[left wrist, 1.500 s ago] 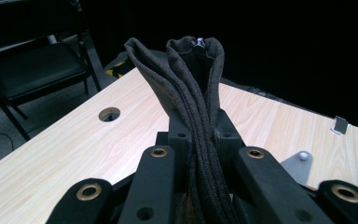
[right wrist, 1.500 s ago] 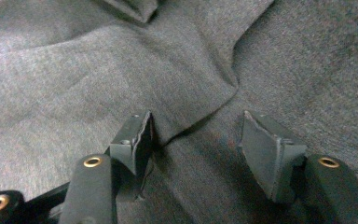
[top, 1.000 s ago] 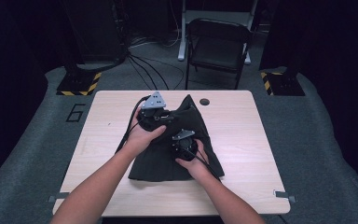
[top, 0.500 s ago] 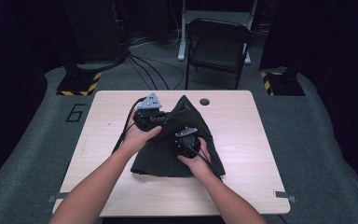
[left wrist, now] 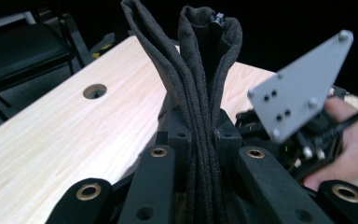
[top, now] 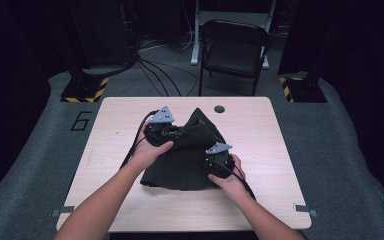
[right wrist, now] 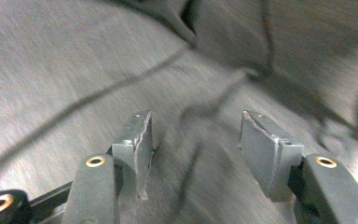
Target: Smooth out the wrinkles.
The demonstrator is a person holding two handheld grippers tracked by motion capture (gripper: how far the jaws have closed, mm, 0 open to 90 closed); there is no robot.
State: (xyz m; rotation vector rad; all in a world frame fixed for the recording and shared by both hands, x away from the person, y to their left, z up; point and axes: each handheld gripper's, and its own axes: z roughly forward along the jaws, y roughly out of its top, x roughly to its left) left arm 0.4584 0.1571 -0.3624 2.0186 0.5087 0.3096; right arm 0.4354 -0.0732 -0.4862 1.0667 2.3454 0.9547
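Observation:
A dark cloth garment (top: 180, 167) lies bunched on the light wooden table (top: 265, 135). My left gripper (top: 176, 133) is shut on a thick fold of the cloth (left wrist: 200, 70). The fold stands up between the jaws of that gripper (left wrist: 203, 133). My right gripper (top: 214, 159) is over the garment's right part, near its lower edge. In the right gripper view its jaws (right wrist: 198, 154) stand open just above the blurred cloth (right wrist: 74, 70), having just closed a little, and nothing is pinched between the pads (right wrist: 137, 144). The right gripper's grey plate (left wrist: 300, 88) shows beside the fold.
A round cable hole (top: 219, 108) sits near the table's far edge. Behind the table stands a black folding chair (top: 235, 50). Cables and two hazard-striped bases (top: 85, 90) lie on the floor. Bare tabletop lies left and right of the garment.
My right gripper has slid rightward across the cloth, toward its right edge. My left gripper has sunk slightly, still clamped on the fold.

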